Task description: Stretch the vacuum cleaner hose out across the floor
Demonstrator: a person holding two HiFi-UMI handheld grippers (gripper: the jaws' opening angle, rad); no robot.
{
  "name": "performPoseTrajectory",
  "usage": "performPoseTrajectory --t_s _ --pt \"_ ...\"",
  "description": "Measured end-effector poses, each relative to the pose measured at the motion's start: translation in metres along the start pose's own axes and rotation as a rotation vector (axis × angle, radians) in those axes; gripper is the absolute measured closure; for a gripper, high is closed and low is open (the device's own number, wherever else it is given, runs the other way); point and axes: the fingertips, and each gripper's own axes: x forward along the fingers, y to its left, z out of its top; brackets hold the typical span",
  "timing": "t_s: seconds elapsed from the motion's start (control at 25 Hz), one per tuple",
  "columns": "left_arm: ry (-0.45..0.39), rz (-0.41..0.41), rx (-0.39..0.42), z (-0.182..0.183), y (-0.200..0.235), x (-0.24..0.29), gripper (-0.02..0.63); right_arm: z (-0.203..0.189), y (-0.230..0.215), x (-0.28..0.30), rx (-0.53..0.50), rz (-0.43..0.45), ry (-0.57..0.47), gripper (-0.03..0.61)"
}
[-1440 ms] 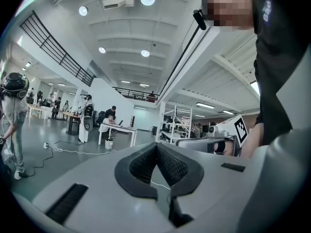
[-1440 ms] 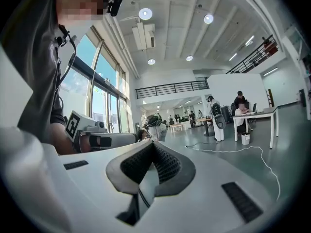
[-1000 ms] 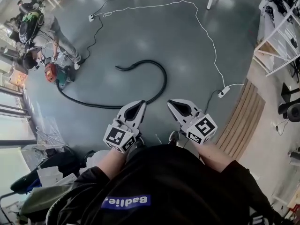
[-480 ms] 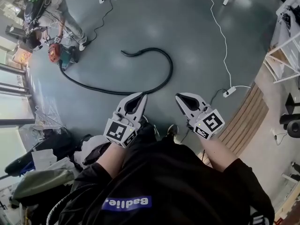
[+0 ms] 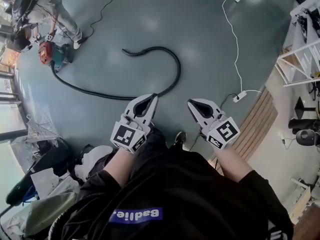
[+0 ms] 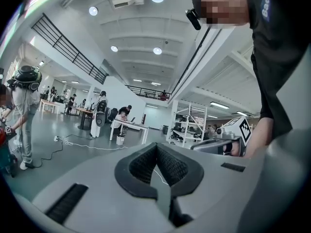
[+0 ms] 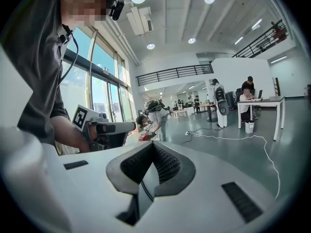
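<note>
A long black vacuum hose (image 5: 172, 79) lies curved on the grey floor in the head view, running from a red and green vacuum cleaner (image 5: 50, 56) at the far left, round a loop, to a free end (image 5: 127, 52) further out. My left gripper (image 5: 148, 100) and right gripper (image 5: 194, 104) are held side by side above the floor, near the hose's closest bend. Both are shut with nothing between the jaws. The left gripper view shows shut jaws (image 6: 156, 152) aimed level across the hall. The right gripper view shows shut jaws (image 7: 153, 152) too.
A person (image 5: 52, 6) bends over the vacuum cleaner at the far left. A white cable (image 5: 227, 26) runs across the floor to a power strip (image 5: 239, 97). Wooden boards (image 5: 255, 129) and shelving (image 5: 305, 49) stand at the right; bags and clutter (image 5: 50, 169) at the near left.
The head view has shifted: the hose and the person now sit higher and further left in the picture. Both grippers stay shut and side by side.
</note>
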Motion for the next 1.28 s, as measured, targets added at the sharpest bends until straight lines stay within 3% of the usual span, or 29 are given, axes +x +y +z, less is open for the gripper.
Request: performPoseTrajectory --t_s 0.44,0.76,1.12,1.28 --pt "0.024 -0.084 -0.034 -0.004 0.090 0.027 0.604 0.021 -0.035 0.086 0.016 -0.084 0.002 0.574" --pt "0.064 -0.076 0.003 -0.009 0.070 0.084 0.604 0.013 -0.095 0.075 0.015 -0.003 0.010 0.574" --pt "0.108 0.012 -0.031 -0.042 0.036 0.179 0.604 -0.023 -0.192 0.047 0.014 0.153 0.079 0.574" --pt "0.137 0.035 -0.066 -0.067 0.045 0.195 0.604 -0.046 -0.215 0.053 0.014 0.166 0.114 0.574"
